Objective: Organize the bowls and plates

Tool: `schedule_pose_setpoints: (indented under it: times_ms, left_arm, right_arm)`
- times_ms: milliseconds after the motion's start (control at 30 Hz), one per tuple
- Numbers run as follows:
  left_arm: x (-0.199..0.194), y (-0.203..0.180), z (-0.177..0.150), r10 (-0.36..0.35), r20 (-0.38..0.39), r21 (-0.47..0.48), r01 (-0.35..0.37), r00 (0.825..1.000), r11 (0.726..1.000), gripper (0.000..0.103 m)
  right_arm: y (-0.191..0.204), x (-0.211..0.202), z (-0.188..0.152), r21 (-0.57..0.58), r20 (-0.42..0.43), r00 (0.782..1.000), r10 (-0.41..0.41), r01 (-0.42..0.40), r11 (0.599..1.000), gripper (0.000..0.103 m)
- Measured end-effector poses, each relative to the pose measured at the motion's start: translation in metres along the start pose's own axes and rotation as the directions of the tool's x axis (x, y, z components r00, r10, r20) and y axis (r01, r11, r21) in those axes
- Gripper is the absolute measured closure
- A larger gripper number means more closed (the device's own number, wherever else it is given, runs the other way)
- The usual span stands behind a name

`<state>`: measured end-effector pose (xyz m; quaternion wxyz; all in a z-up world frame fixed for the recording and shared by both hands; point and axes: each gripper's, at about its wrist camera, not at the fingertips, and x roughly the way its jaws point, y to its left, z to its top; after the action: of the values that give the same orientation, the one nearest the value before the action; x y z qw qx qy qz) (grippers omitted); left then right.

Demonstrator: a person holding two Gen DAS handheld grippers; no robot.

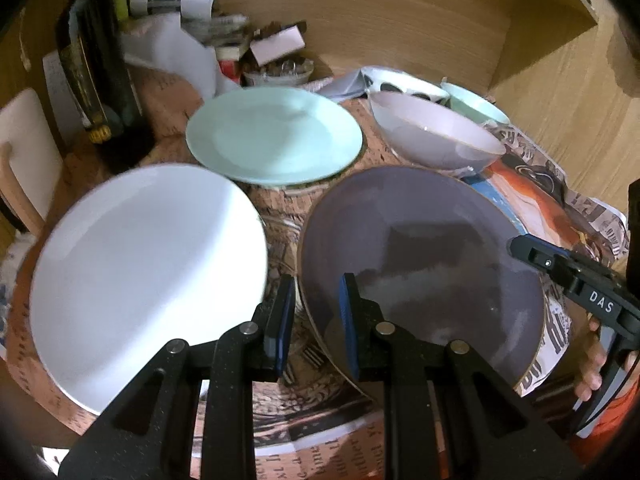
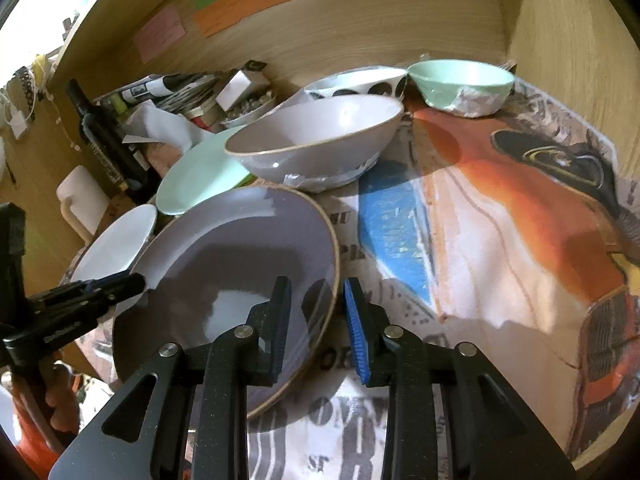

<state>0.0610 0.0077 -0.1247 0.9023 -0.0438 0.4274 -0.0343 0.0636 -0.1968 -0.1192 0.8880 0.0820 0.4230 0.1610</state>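
A grey-purple plate [image 1: 424, 264] lies on the newspaper-covered table, also in the right wrist view [image 2: 240, 264]. My left gripper [image 1: 316, 312] is open, its jaws straddling the plate's left rim. My right gripper [image 2: 316, 316] is open, straddling the plate's right rim. A white plate [image 1: 148, 276] lies at left, a mint plate [image 1: 276, 138] behind. A grey bowl [image 2: 316, 140], a spotted bowl [image 2: 356, 82] and a mint bowl [image 2: 460, 80] stand at the back.
A dark bottle [image 1: 92, 60] stands at the back left beside crumpled paper and small boxes [image 1: 276, 42]. A wooden wall [image 2: 360, 12] runs behind and on the right. Newspaper [image 2: 500, 220] covers the table. A white chair back [image 1: 28, 152] is at far left.
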Motion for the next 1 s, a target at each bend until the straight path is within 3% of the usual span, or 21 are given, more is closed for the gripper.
schedule_pose_setpoints:
  times_ms: [100, 200, 333, 400, 700, 1000]
  left_arm:
    - [-0.015, -0.001, 0.003, 0.021, 0.062, 0.02, -0.022, 0.998, 1.0, 0.069]
    - [-0.035, 0.002, 0.007, 0.042, 0.145, 0.029, -0.047, 0.988, 0.998, 0.044]
    - [-0.059, 0.015, 0.012, 0.085, 0.229, 0.02, -0.092, 0.97, 0.996, 0.03]
    - [-0.067, 0.025, 0.015, 0.107, 0.243, 0.004, -0.111, 0.964, 0.994, 0.014]
    - [-0.085, 0.087, 0.012, 0.195, 0.257, -0.05, -0.189, 0.946, 0.981, 0.01]
    - [-0.065, 0.157, -0.001, 0.198, 0.168, -0.126, -0.178, 0.966, 0.976, 0.01]
  right_arm:
    - [0.005, -0.008, 0.005, -0.012, 0.029, 1.0, -0.004, 0.004, 1.0, 0.072]
    - [0.018, -0.016, 0.011, -0.052, 0.066, 0.998, 0.005, -0.001, 0.999, 0.061]
    - [0.041, -0.024, 0.021, -0.116, 0.128, 0.991, 0.028, -0.013, 0.993, 0.041]
    - [0.052, -0.024, 0.025, -0.143, 0.137, 0.989, 0.051, -0.031, 0.989, 0.037]
    - [0.106, -0.001, 0.046, -0.195, 0.098, 0.985, 0.145, -0.123, 0.973, 0.034]
    - [0.143, 0.043, 0.047, -0.246, 0.001, 0.992, 0.125, -0.121, 0.962, 0.034]
